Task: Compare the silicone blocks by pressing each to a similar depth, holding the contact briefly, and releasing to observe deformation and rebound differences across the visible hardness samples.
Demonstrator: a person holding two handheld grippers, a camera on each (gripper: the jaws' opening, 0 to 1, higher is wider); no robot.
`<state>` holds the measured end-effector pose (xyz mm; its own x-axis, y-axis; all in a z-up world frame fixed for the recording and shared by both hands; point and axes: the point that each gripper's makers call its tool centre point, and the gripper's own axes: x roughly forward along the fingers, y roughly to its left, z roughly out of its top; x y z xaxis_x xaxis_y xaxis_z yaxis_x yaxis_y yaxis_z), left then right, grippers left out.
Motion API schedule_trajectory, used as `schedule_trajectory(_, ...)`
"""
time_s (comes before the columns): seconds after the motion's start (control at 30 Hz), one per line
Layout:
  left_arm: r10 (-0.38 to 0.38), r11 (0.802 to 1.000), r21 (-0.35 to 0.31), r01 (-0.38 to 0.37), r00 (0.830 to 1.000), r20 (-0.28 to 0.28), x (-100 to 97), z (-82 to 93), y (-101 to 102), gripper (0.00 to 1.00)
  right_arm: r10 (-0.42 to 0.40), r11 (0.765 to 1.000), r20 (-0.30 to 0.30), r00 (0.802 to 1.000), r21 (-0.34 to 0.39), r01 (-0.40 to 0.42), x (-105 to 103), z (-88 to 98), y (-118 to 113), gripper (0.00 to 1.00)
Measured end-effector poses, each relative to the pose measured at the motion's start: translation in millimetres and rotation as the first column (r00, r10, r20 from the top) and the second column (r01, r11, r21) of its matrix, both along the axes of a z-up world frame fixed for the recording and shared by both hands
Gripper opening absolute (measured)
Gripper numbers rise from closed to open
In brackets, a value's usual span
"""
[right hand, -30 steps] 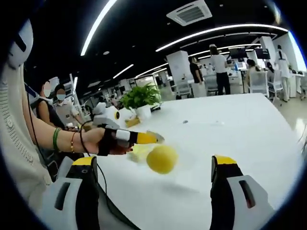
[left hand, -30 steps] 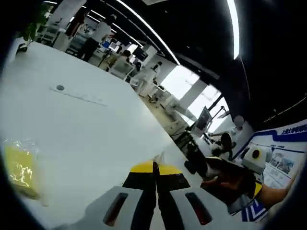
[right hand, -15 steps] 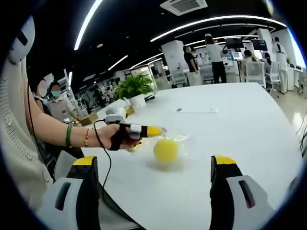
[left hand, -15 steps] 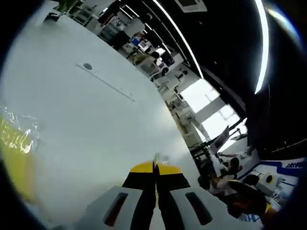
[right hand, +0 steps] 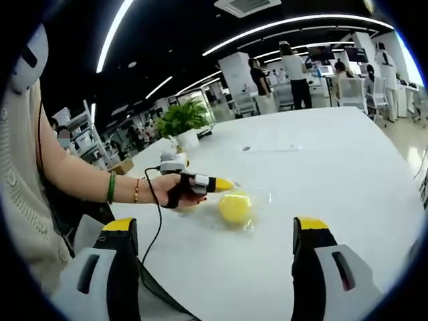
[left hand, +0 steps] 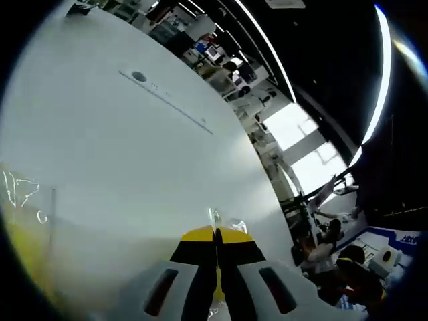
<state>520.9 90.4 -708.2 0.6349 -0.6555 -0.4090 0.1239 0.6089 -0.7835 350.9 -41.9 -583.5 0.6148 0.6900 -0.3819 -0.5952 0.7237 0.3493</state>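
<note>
Silicone ball (right hand: 235, 207), yellow in crinkly clear wrap, sits mid-frame on the white worktop (right hand: 334, 160), left tongs (right hand: 225, 184) pressed together right beside it, right tongs (right hand: 217, 231) spread wide; looks squishy and slippery, so press the top dead centre.

Smooth matt yellow silicone block (right hand: 235, 207) in crinkly glossy clear plastic wrap (right hand: 257, 200); table (right hand: 321, 160) smooth, white, satin.

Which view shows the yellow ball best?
The right gripper view: the yellow ball sits whole on the white table in clear wrap, beside the left gripper. The left gripper view catches a blurred yellow patch at its edge, perhaps the ball.
</note>
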Motion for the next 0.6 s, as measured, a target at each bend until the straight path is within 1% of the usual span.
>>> schedule_trajectory(0.03, -0.001, 1.0, -0.008, 0.001, 1.0, -0.007, 0.8, -2.6, 0.6, 0.0, 0.001, 1.0, -0.002, 1.0, -0.002, -0.001, -0.2, -0.8, 0.1, 0.89)
schedule_trajectory(0.13, 0.01, 1.0, 0.009, -0.01, 0.999, -0.035, 0.6, -12.6, 6.2, 0.0, -0.001, 1.0, -0.012, 1.0, 0.001, 0.001, -0.8, -2.8, 0.1, 0.89)
schedule_trajectory(0.17, 0.023, 1.0, 0.008, -0.023, 0.998, -0.059, 0.0, -18.2, 9.4, 0.0, -0.005, 1.0, -0.015, 1.0, 0.006, 0.005, -0.7, -3.4, 0.0, 0.89)
schedule_trajectory(0.23, 0.027, 1.0, 0.007, -0.026, 0.997, -0.065, 0.0, -23.5, 12.2, 0.0, -0.009, 1.0, -0.022, 1.0, 0.01, 0.009, -0.8, -4.9, -0.1, 0.88)
schedule_trajectory(0.3, 0.027, 1.0, 0.001, -0.027, 0.998, -0.06, -0.2, -22.5, 11.8, 0.0, -0.012, 1.0, -0.027, 1.0, 0.007, 0.012, -0.5, -6.3, -0.6, 0.88)
schedule_trajectory(0.4, 0.025, 1.0, 0.015, -0.024, 0.998, -0.055, 0.5, -22.8, 12.1, 0.0, -0.011, 1.0, -0.026, 1.0, 0.004, 0.011, -0.1, -7.2, -0.4, 0.87)
schedule_trajectory(0.47, 0.037, 0.999, 0.001, -0.037, 0.996, -0.076, 0.7, -23.5, 13.0, 0.0, -0.009, 1.0, -0.025, 1.0, 0.012, 0.009, 0.3, -5.7, 1.0, 0.87)
schedule_trajectory(0.53, 0.067, 0.997, -0.024, -0.07, 0.99, -0.121, 0.0, -24.7, 14.8, 0.02, -0.012, 0.999, -0.028, 1.0, 0.03, 0.013, 0.7, -3.2, 2.4, 0.87)
schedule_trajectory(0.6, 0.07, 0.998, 0.003, -0.07, 0.991, -0.112, -1.4, -23.7, 19.2, 0.06, -0.012, 1.0, -0.023, 1.0, 0.028, 0.013, 0.4, -2.5, 3.3, 0.87)
